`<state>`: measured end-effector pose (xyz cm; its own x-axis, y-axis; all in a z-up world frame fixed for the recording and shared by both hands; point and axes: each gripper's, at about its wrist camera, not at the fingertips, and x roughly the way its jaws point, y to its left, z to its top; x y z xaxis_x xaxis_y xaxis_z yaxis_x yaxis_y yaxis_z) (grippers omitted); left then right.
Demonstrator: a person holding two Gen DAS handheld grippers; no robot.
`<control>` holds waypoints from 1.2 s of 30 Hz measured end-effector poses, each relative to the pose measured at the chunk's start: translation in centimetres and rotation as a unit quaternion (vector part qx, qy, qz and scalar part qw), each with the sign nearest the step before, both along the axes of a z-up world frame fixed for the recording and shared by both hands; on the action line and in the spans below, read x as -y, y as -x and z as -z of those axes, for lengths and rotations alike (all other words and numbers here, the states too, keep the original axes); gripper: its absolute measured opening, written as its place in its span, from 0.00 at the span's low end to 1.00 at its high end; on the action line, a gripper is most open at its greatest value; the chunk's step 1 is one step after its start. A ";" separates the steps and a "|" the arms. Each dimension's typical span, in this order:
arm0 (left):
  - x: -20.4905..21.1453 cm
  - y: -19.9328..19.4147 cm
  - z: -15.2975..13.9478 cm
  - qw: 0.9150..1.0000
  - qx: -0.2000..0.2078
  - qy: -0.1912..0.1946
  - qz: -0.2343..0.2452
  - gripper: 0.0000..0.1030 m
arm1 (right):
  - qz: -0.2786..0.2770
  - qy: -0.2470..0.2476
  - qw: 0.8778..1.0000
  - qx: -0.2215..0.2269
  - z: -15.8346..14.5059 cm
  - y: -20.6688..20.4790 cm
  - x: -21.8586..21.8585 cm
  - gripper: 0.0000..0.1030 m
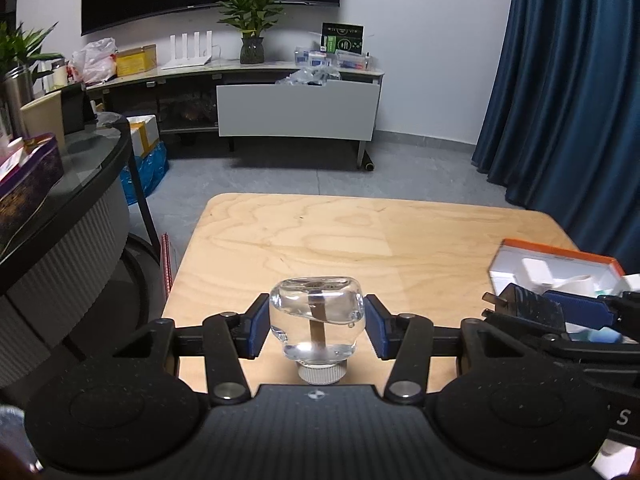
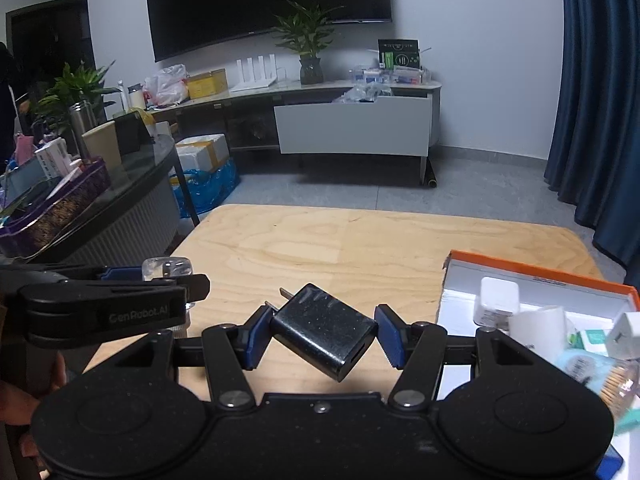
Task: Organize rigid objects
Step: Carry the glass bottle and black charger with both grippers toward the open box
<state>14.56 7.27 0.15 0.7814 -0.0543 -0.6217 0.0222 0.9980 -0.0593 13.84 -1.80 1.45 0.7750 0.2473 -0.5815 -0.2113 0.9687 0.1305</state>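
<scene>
My left gripper [image 1: 317, 326] is shut on a clear glass bottle [image 1: 316, 316] with a ribbed silver cap, held upside down above the wooden table [image 1: 320, 236]. My right gripper [image 2: 323, 330] is shut on a black plug-in charger [image 2: 324, 330], held tilted with its prongs up and to the left. The right gripper with the charger shows at the right edge of the left wrist view [image 1: 532, 310]. The left gripper and bottle show at the left of the right wrist view [image 2: 166, 270].
An orange-rimmed open box [image 2: 536, 276] at the table's right holds white chargers [image 2: 498, 300], a white mug [image 2: 538, 330] and other small items. A dark glass side table [image 2: 132, 172] with clutter stands to the left. A TV cabinet [image 2: 352, 128] and blue curtain [image 2: 596, 100] lie beyond.
</scene>
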 end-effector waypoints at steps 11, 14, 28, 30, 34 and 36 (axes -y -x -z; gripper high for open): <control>1.1 4.3 -0.9 1.000 0.005 0.009 0.003 0.48 | 0.006 -0.010 1.000 0.016 -2.0 5.5 1.0 0.66; 1.5 5.4 -1.1 1.000 0.010 0.012 0.005 0.48 | 0.011 -0.013 1.000 0.022 -2.4 6.9 1.5 0.66; 3.7 9.6 -1.7 0.999 0.031 0.002 0.025 0.48 | 0.023 -0.025 0.999 0.041 -2.7 11.8 3.9 0.66; 3.8 10.1 -1.8 0.999 0.036 0.000 0.026 0.48 | 0.025 -0.025 0.998 0.043 -2.7 12.3 4.2 0.66; 4.1 11.0 -1.9 0.999 0.040 0.002 0.027 0.48 | 0.027 -0.022 0.998 0.054 -2.9 13.7 4.8 0.66; 4.4 11.6 -2.1 0.999 0.044 0.001 0.028 0.48 | 0.029 -0.025 0.998 0.057 -3.0 14.1 5.2 0.66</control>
